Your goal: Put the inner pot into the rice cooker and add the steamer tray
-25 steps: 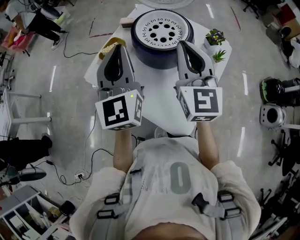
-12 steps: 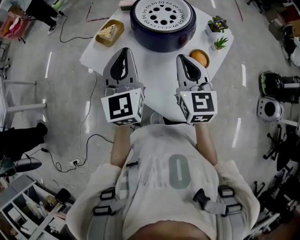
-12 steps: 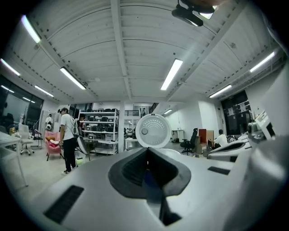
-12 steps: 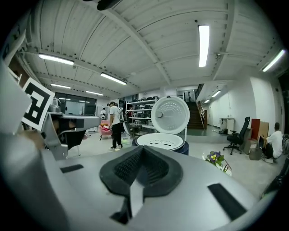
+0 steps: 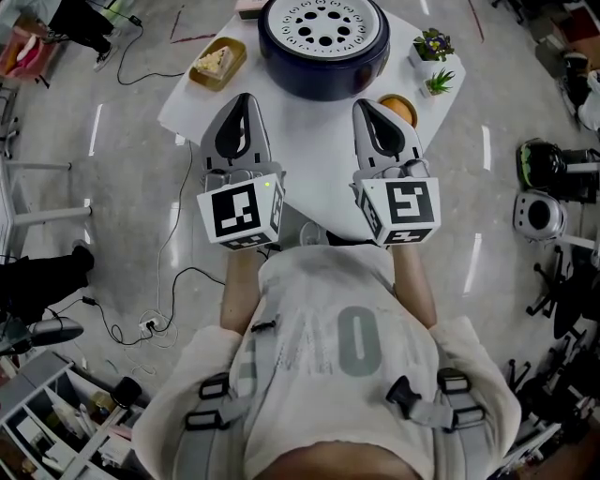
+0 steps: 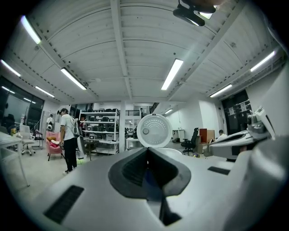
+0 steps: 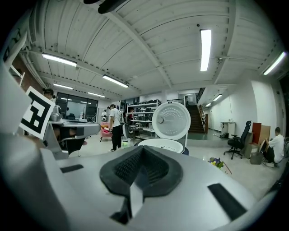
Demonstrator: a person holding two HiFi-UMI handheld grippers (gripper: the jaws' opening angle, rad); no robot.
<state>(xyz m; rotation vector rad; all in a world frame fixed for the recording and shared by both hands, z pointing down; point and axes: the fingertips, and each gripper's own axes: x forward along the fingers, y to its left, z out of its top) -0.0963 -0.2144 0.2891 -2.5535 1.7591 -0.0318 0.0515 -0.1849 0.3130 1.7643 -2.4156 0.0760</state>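
Seen from above, a dark blue round rice cooker (image 5: 323, 70) stands at the far end of a white bench (image 5: 309, 155). A white steamer tray (image 5: 323, 21) pierced with round holes sits in the cooker's top opening. Whatever lies under the tray is hidden.

A person holds two grey grippers side by side on the near side of the cooker, both pointing toward it and clear of it. The left gripper (image 5: 246, 97) is in front of the cooker's left edge, clenched shut with nothing between its jaws. The right gripper (image 5: 364, 103) is in front of the cooker's right edge, also clenched shut and empty. Each carries a cube with black and white square markers at its near end.

Left of the cooker is a yellow dish (image 5: 217, 64) holding pale food. Just right of the cooker's near edge is a small bowl (image 5: 401, 112) with something orange in it, partly covered by the right gripper. Right of the cooker stand two small potted plants (image 5: 431, 61).

In the gripper views, the cooker's round white lid (image 6: 154, 131) stands open and upright behind the cooker.
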